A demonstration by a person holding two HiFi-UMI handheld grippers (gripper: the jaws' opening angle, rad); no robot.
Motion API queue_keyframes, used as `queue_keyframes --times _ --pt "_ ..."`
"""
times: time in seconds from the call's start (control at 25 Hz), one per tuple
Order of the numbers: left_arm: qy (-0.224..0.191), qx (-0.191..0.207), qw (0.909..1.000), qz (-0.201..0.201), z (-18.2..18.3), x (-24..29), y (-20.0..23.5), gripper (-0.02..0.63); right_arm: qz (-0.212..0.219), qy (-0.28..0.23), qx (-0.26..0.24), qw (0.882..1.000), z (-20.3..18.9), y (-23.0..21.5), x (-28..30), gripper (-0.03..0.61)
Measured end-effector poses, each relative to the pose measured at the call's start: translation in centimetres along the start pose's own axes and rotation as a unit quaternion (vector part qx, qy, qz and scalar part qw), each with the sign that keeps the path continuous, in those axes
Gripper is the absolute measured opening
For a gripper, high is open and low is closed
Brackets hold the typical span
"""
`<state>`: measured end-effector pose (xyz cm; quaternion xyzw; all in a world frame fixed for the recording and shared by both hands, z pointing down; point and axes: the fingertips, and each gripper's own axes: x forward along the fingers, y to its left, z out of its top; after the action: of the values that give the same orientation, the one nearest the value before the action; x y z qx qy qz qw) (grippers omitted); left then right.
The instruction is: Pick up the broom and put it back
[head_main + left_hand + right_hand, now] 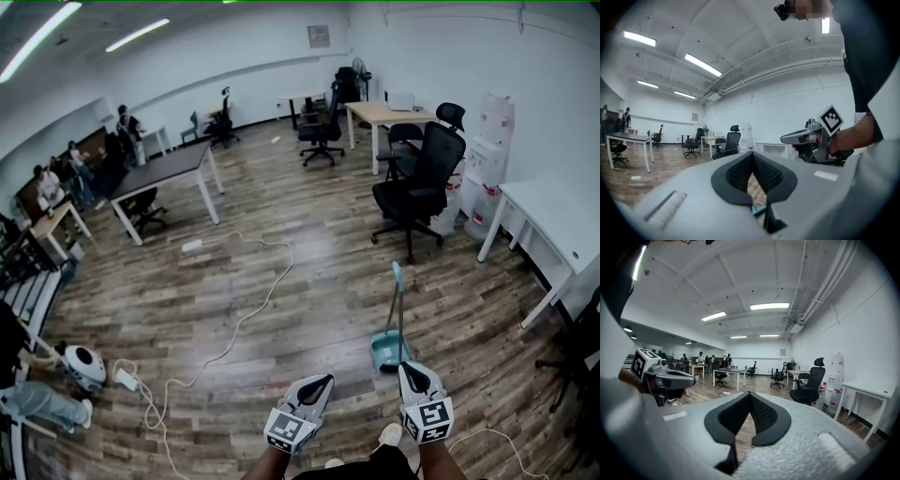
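A teal long-handled broom and dustpan set stands upright on the wooden floor, its thin handle rising straight up. In the head view it is just beyond my right gripper and apart from it. A sliver of teal shows below the shut jaws of my left gripper. My left gripper sits left of the pan, shut and empty. In the right gripper view my right gripper is shut on nothing and points across the room. Each gripper sees the other beside it.
A black office chair stands beyond the broom, with a white table and a water dispenser to the right. A white cable snakes over the floor to the left. A dark table and seated people are far left.
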<state>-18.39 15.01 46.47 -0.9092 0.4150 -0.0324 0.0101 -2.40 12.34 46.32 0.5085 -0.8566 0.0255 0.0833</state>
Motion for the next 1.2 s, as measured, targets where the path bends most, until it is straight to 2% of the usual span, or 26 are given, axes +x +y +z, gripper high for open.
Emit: queue_keyframes --times 0.4,0.68,0.88,1.2 --pt "0.008 -0.005 0.9999 0.011 -0.2 4.6 1.8 0.020 0.016 0.000 0.010 1.000 0.2 -3.5 3.9 0.003" --pt "0.016 -0.002 0.9998 0.013 0.0 10.8 2.6 0.020 0.025 0.008 0.023 0.999 -0.3 -8.9 6.7 0.003" --pt "0.021 -0.007 0.9997 0.012 0.1 15.0 2.7 0.020 0.025 0.000 0.013 1.000 0.4 -12.6 8.2 0.003" --pt "0.024 -0.020 0.9991 0.028 0.1 21.3 2.8 0.020 0.048 0.012 0.010 0.999 -0.3 -18.4 10.7 0.003"
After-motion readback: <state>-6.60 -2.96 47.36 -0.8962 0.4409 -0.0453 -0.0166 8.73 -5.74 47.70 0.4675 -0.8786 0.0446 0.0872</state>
